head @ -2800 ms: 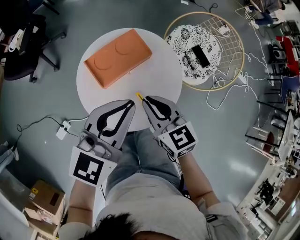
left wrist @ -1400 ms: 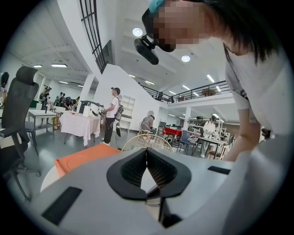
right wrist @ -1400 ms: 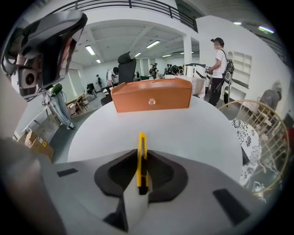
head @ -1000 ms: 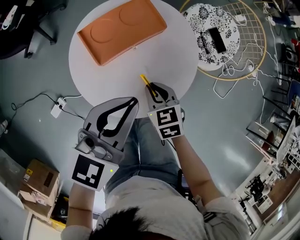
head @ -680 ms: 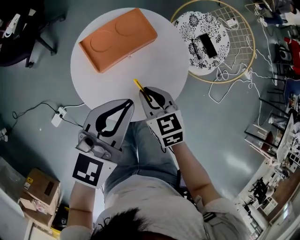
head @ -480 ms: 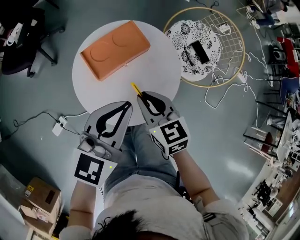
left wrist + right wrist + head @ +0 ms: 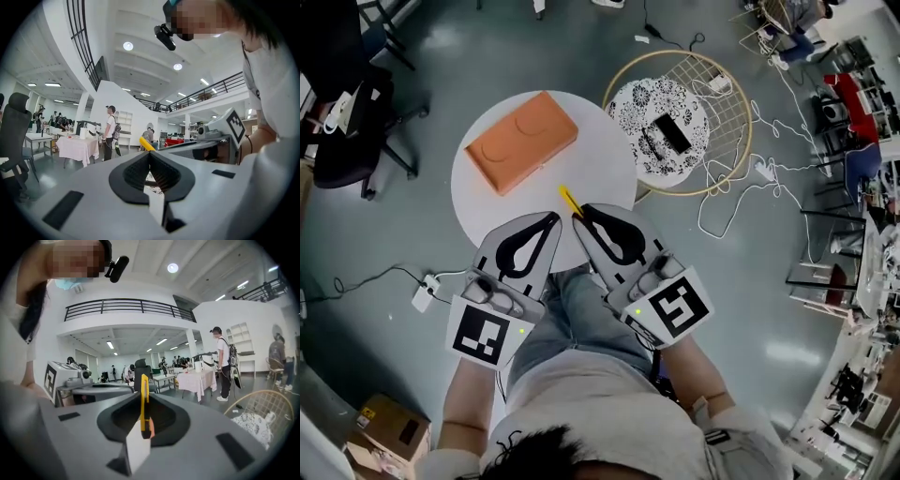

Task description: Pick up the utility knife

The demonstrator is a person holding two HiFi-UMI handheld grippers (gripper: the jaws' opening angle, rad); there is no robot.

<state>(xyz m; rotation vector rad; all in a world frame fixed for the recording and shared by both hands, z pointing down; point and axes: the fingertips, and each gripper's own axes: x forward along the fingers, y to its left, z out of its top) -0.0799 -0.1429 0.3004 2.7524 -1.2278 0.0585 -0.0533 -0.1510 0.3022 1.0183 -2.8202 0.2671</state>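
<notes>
clamping utility knife [image 7: 142, 404] in right tool [image 7: 577, 215]

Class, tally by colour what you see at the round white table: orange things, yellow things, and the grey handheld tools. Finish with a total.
Orange: 1, the case lying on the table.
Yellow: 1, the utility knife, clamped in the right tool.
Grey: 2, the right tool and the left tool, which is shut on nothing.
Total: 4

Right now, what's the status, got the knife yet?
Right gripper shut on the knife. Left gripper shut, empty. Orange box on the table, well clear.
</notes>
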